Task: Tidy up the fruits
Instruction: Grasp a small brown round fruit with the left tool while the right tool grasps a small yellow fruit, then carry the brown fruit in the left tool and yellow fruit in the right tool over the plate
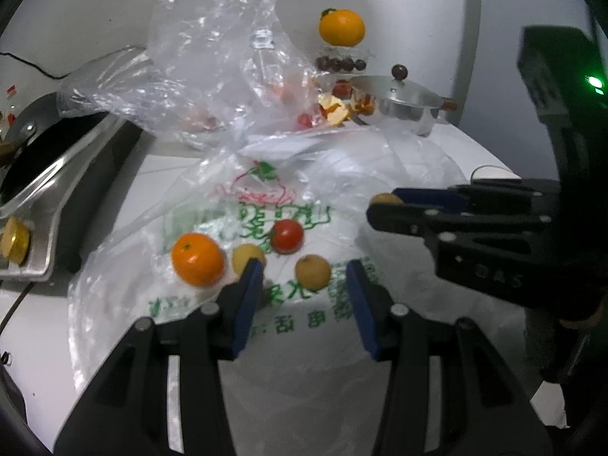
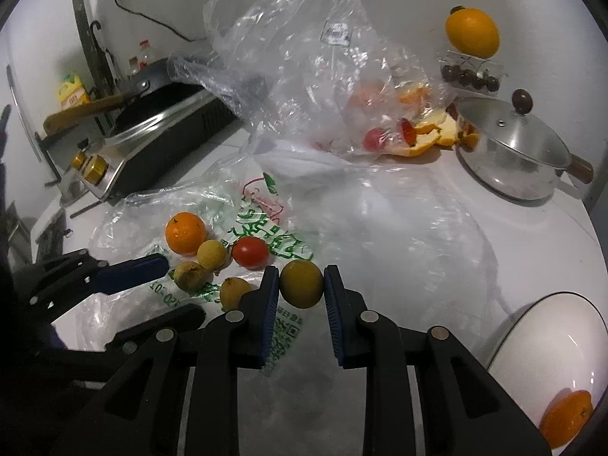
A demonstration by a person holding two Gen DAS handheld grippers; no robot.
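Observation:
On a printed plastic bag (image 1: 266, 228) lie a mandarin (image 1: 197, 259), a red tomato (image 1: 288, 235) and small yellow-brown fruits (image 1: 312, 271). My left gripper (image 1: 306, 266) is open just short of them, one fruit (image 1: 247, 259) by its left finger. It also shows in the right wrist view (image 2: 182, 288). My right gripper (image 2: 301, 283) is shut on a yellow-brown fruit (image 2: 301, 284) and holds it above the bag. It shows in the left wrist view (image 1: 380, 205). The mandarin (image 2: 185, 232), tomato (image 2: 250, 252) and other small fruits (image 2: 211, 254) lie to its left.
A white bowl (image 2: 532, 326) with a mandarin (image 2: 566, 416) stands at the right. A lidded steel pot (image 2: 509, 152), a crumpled clear bag (image 2: 304, 57) with tomatoes and peel, a cherry box (image 2: 471, 72) topped by an orange (image 2: 472, 36), and a gas stove (image 2: 152, 140) with a pan stand behind.

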